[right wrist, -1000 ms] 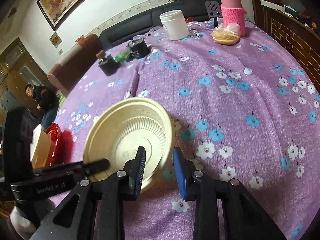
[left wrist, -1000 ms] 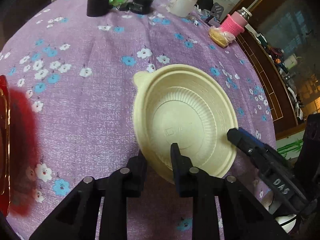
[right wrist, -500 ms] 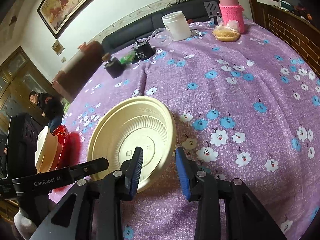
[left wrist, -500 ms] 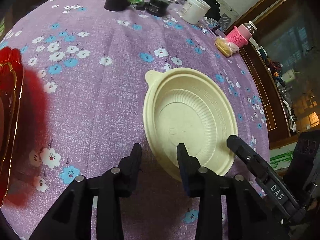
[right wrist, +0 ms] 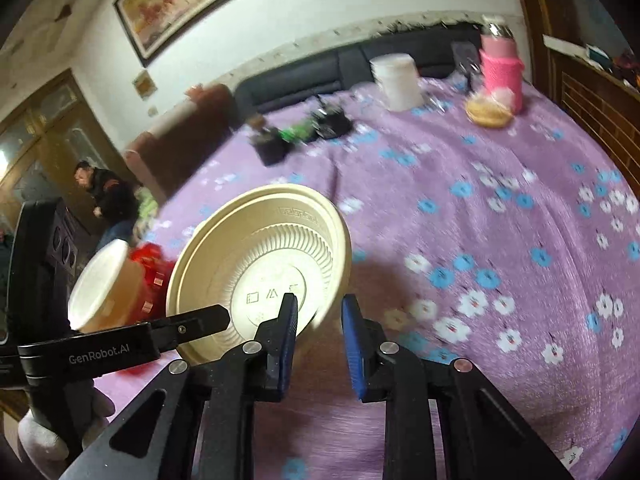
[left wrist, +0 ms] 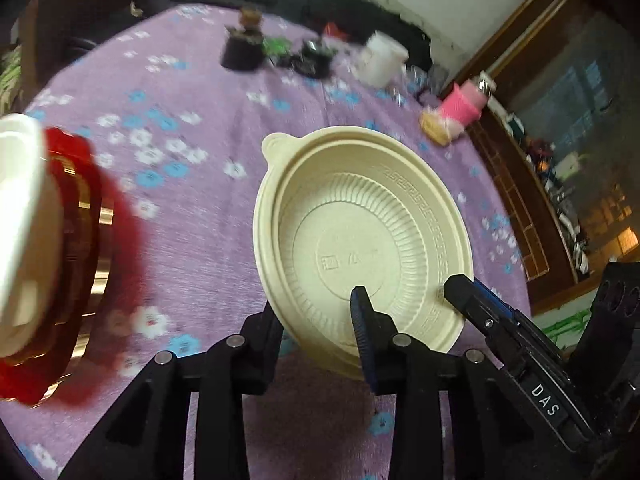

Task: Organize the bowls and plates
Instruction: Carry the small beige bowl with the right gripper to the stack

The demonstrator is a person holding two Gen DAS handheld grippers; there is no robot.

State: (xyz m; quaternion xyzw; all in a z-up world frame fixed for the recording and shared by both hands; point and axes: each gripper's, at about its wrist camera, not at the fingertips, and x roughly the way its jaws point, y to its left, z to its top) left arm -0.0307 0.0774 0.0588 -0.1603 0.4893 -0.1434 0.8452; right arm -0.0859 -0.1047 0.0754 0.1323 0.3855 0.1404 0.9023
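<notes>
A cream plastic bowl point(left wrist: 360, 240) with a ribbed inside hangs tilted just above the purple flowered cloth point(left wrist: 192, 240). My left gripper point(left wrist: 316, 308) is closing on the bowl's near wall, with one finger inside and the other under the rim. My right gripper point(right wrist: 318, 306) is also closing; the bowl's point(right wrist: 256, 264) rim runs between its fingers, pressed against the left pad, with a gap still showing at the right pad. At the left stands a stack of red plates point(left wrist: 84, 240) with a white bowl point(left wrist: 20, 216) on top.
At the far side of the table stand a black jar point(left wrist: 244, 52), a white tub point(left wrist: 380, 64) and a pink-sleeved flask point(left wrist: 464, 100). The table edge point(left wrist: 516, 248) drops off at the right. A person point(right wrist: 104, 196) is beyond the table's left side.
Both grippers rose and drew back. The left jaws opened off the bowl, then closed on its wall again. The bowl tipped up off the cloth, and the red plates came further into view.
</notes>
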